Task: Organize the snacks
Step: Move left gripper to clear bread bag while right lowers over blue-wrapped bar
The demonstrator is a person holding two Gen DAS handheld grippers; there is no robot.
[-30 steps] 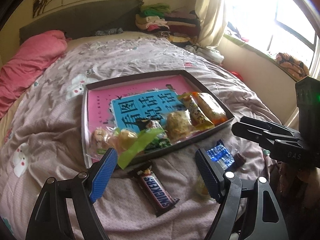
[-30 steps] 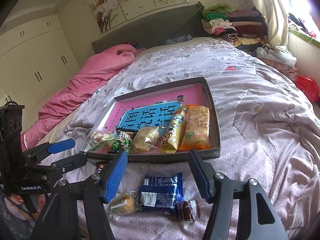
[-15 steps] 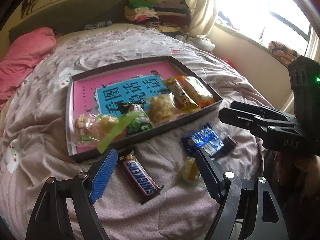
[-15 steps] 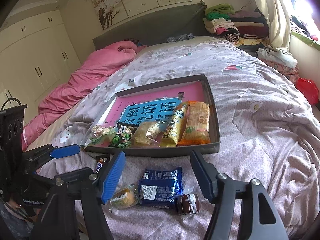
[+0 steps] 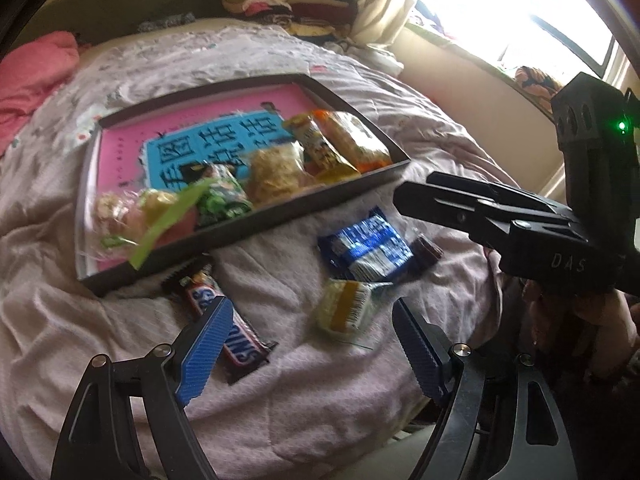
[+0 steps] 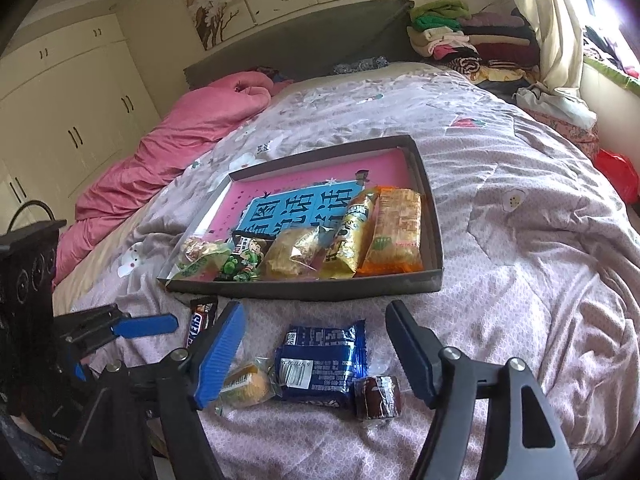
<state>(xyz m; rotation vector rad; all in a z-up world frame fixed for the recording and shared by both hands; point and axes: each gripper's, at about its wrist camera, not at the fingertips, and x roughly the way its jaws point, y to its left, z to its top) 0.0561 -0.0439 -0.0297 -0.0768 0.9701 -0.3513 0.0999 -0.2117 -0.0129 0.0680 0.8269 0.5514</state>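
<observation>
Right wrist view: opening right claw (image 6: 314, 334), empty, partly hides Snickers bar (image 6: 199, 319); left claw (image 5: 308, 328) released, blurred.

bed (image 6: 500, 216) in pale floral quilt, pink duvet (image 6: 168, 148) at left, grey headboard (image 6: 304, 46), cream wardrobes (image 6: 60, 100), bright window (image 5: 520, 12), folded clothes (image 6: 472, 36)

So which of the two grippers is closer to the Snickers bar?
Left. The left gripper hovers right over the Snickers bar; the right gripper is off to its side, above the blue packet.
</observation>
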